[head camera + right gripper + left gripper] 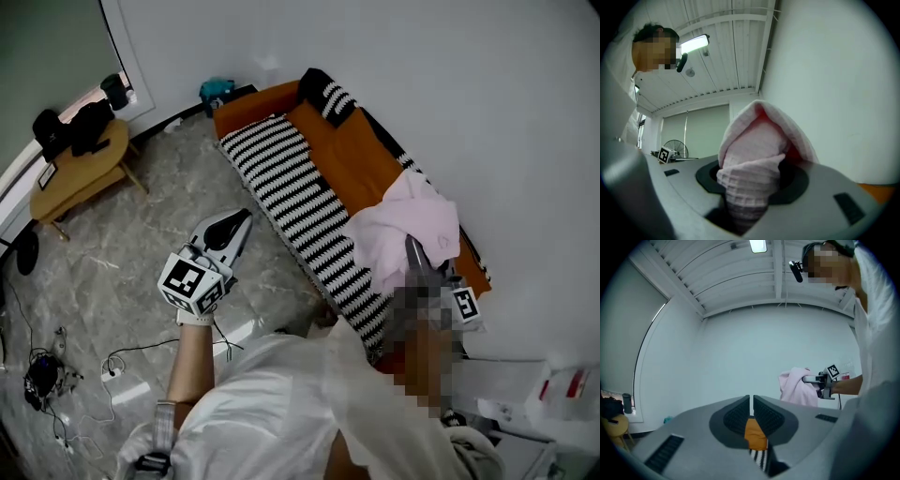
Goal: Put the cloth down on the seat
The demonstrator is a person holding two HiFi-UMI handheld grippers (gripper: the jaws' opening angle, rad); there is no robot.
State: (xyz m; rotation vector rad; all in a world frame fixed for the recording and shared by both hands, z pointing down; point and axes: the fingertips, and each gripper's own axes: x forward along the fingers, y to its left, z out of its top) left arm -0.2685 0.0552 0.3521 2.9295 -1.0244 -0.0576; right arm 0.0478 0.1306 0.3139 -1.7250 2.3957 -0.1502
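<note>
A pale pink cloth [405, 225] hangs bunched over the near end of an orange sofa seat [352, 155]. Beside the orange part, a black-and-white striped cover [291, 187] lies along the seat. My right gripper [411, 246] is shut on the cloth, which fills the space between its jaws in the right gripper view [752, 187] and folds up over them. My left gripper [246, 217] hovers over the marble floor left of the sofa, shut and empty. In the left gripper view its pads [740, 416] stand almost together, and the cloth [797, 387] shows to the right.
A wooden side table [80, 173] with dark objects stands at the far left. Cables and a plug strip [47, 370] lie on the floor near me. A white wall runs behind the sofa. White boxes [553, 389] sit at the lower right.
</note>
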